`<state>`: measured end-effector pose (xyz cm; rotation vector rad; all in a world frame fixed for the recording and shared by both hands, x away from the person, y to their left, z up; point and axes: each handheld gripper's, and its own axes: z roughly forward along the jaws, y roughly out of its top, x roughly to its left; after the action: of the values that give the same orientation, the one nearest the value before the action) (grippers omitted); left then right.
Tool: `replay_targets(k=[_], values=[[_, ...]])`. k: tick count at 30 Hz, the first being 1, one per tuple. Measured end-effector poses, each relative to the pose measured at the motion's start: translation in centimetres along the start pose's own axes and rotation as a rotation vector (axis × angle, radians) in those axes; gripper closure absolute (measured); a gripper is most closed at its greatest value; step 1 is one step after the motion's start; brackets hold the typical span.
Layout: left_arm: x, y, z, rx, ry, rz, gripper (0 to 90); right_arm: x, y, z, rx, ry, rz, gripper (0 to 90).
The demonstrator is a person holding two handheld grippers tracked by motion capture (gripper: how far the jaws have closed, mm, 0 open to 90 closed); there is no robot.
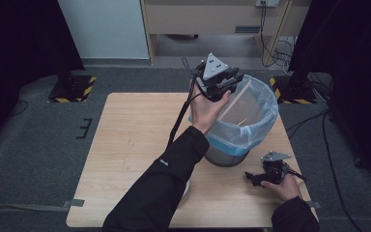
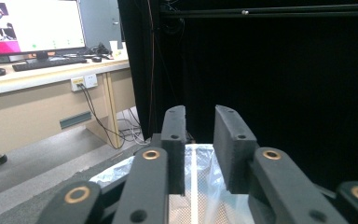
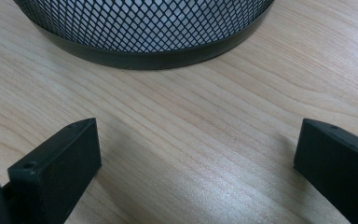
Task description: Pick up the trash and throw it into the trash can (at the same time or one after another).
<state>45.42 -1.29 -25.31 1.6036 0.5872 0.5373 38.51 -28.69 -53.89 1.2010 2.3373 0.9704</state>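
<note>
The left gripper (image 1: 232, 84), jaws slightly parted and empty, hovers above the lined mesh bin (image 1: 244, 118), likely just after a drop, while the right gripper (image 1: 256, 178) rests wide open beside its base.

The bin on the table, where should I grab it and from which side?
Probably grip the bin at its near rim from above, one jaw inside, one outside: it stands upright and open, and the mesh wall looks too wide for the jaws. The right gripper, open and nearest, suits.
</note>
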Motion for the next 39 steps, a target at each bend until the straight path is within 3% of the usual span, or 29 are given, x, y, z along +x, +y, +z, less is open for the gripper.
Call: replay_targets(k=[8,14,19,24,30,39], values=[[0.4,0.5,-3.8,-0.020,0.006,0.024,64.4,0.0,0.0,0.0,-0.002,0.000,0.000,0.8],[1.1,0.0,-8.4,-0.017,0.029,0.044,57.6,0.0,0.0,0.0,-0.002,0.000,0.001,0.8],[2.1,-1.3,-12.3,-0.005,0.057,0.033,53.9,0.0,0.0,0.0,-0.002,0.000,0.001,0.8],[3.3,-3.9,-15.3,0.010,0.083,-0.008,51.5,0.0,0.0,0.0,-0.002,0.000,0.000,0.8],[4.2,-7.7,-18.0,0.072,0.119,-0.045,45.2,0.0,0.0,0.0,0.000,0.000,0.001,0.8],[4.8,-15.6,-20.9,0.254,0.151,-0.108,39.5,0.0,0.0,0.0,0.000,0.000,0.001,0.8]])
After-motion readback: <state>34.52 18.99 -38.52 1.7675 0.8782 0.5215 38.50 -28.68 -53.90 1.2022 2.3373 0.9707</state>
